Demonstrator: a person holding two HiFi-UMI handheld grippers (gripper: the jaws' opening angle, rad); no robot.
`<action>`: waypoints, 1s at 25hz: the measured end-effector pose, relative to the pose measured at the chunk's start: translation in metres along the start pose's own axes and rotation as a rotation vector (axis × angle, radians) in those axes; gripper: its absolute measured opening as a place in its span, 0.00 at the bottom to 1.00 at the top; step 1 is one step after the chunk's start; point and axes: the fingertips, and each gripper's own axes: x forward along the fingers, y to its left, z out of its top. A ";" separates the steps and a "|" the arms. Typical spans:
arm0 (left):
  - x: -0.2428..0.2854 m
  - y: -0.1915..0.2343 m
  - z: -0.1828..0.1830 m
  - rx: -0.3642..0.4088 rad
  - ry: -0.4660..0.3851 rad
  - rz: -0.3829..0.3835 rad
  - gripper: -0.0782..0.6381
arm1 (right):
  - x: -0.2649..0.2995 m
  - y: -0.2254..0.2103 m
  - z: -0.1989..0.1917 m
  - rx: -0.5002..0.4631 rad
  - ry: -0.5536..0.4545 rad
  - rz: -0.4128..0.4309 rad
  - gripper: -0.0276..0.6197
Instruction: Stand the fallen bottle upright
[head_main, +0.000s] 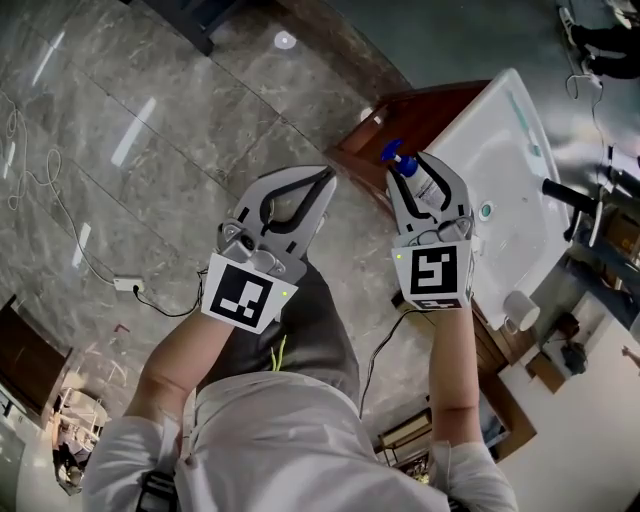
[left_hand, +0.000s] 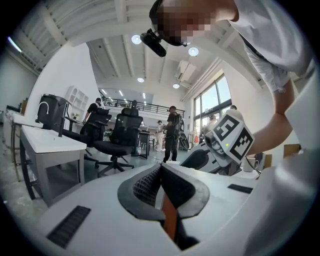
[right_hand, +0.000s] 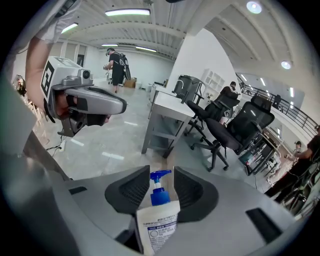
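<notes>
Head view: left gripper (head_main: 322, 180) closed tip to tip, nothing in it, out over the floor (head_main: 150, 120). Beside it, right gripper (head_main: 412, 172) spread partway around the bottle (head_main: 428, 190), blue pump head (head_main: 392, 152) pointing away, at the near edge of the white counter (head_main: 505, 120). Cannot tell whether lying on the counter or lifted off it.

Left gripper view: jaws pressed together, empty. Bottle not in sight, only the other gripper's marker cube (left_hand: 232, 136) at right.

Right gripper view: pump head between the pads (right_hand: 189, 192) with gaps on both sides, no squeeze visible. Label (right_hand: 159, 225) low in frame, base cut off.

Risks: closing on the narrow pump head instead of the body, then swinging or slipping on the lift; nudging it off the counter, being so near the edge. Contact with the body deep in the jaws hard to make out
</notes>
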 end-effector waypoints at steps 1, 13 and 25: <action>0.000 0.003 -0.003 -0.005 0.001 0.005 0.13 | 0.004 0.001 -0.001 -0.004 0.010 0.007 0.29; 0.003 0.019 -0.019 -0.043 0.007 0.035 0.13 | 0.029 0.002 -0.015 -0.002 0.105 0.066 0.36; 0.003 0.025 -0.024 -0.061 0.013 0.041 0.13 | 0.046 -0.001 -0.019 0.045 0.161 0.090 0.38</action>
